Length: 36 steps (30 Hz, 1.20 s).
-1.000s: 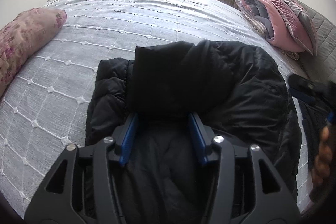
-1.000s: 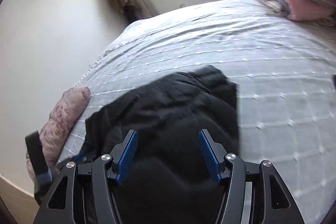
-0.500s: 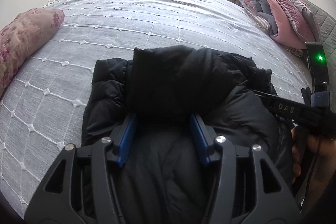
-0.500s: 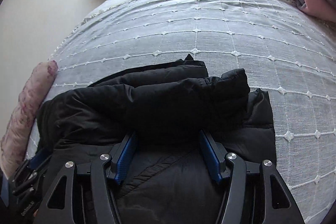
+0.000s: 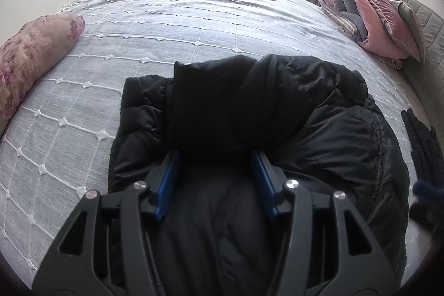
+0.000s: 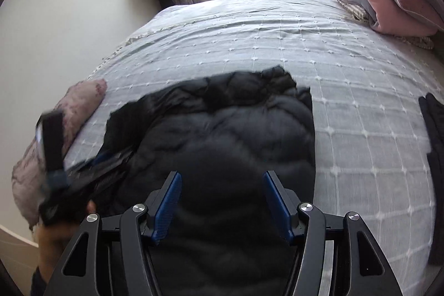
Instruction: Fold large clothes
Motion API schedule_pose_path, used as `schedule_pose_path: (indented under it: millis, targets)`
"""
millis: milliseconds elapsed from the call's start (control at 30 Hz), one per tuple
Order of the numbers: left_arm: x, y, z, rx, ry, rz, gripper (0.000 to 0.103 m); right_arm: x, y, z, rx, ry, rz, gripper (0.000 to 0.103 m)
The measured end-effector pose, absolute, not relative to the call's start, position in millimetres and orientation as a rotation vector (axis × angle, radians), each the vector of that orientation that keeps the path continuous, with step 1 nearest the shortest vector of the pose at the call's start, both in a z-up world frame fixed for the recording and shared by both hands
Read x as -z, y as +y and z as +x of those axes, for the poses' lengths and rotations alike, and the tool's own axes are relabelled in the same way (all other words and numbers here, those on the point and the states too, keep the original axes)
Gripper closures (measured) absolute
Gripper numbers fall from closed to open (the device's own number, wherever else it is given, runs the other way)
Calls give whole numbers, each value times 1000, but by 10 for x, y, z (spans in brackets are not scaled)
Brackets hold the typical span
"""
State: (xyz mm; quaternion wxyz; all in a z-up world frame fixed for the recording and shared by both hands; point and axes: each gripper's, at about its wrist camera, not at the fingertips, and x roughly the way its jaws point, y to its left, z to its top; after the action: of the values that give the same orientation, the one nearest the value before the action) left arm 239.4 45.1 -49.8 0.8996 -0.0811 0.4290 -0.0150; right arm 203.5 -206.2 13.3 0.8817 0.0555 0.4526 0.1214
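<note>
While my left gripper (image 5: 215, 154) still clamps a thick fold of the black jacket (image 5: 319, 129) lying on the bed (image 5: 194, 27), my right gripper (image 6: 222, 179) has swung back from half a second ago, its fingers spread over the jacket with nothing pinched. Blur smears the left gripper in my right view, and the dark item (image 5: 421, 135) at the bed's right edge is cut off.

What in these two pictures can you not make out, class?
- Left wrist view: the near part of the black jacket is hidden behind the left tool.
- Right wrist view: the other tool at the left edge is blurred.
- Both views: the dark cloth is cut off by the right edge.
</note>
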Motion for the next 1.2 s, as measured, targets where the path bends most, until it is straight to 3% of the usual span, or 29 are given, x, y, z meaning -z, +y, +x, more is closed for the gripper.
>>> schedule_pose_path:
  millis: [233, 733, 833, 900, 1200]
  targets:
    - [513, 425, 2385, 16, 882, -152, 48, 305, -1932, 1979, -271, 988, 101, 37]
    - [445, 473, 2266, 37, 866, -166, 46, 352, -2002, 1927, -273, 993, 108, 36]
    - [395, 563, 2179, 46, 866, -204, 39, 242, -2101, 1853, -302, 969, 151, 36]
    - [358, 617, 2102, 41, 872, -224, 26, 171, -2192, 1818, -319, 948, 184, 35]
    - [263, 747, 1821, 105, 949, -285, 25, 114, -2650, 1844, -230, 937, 298, 30]
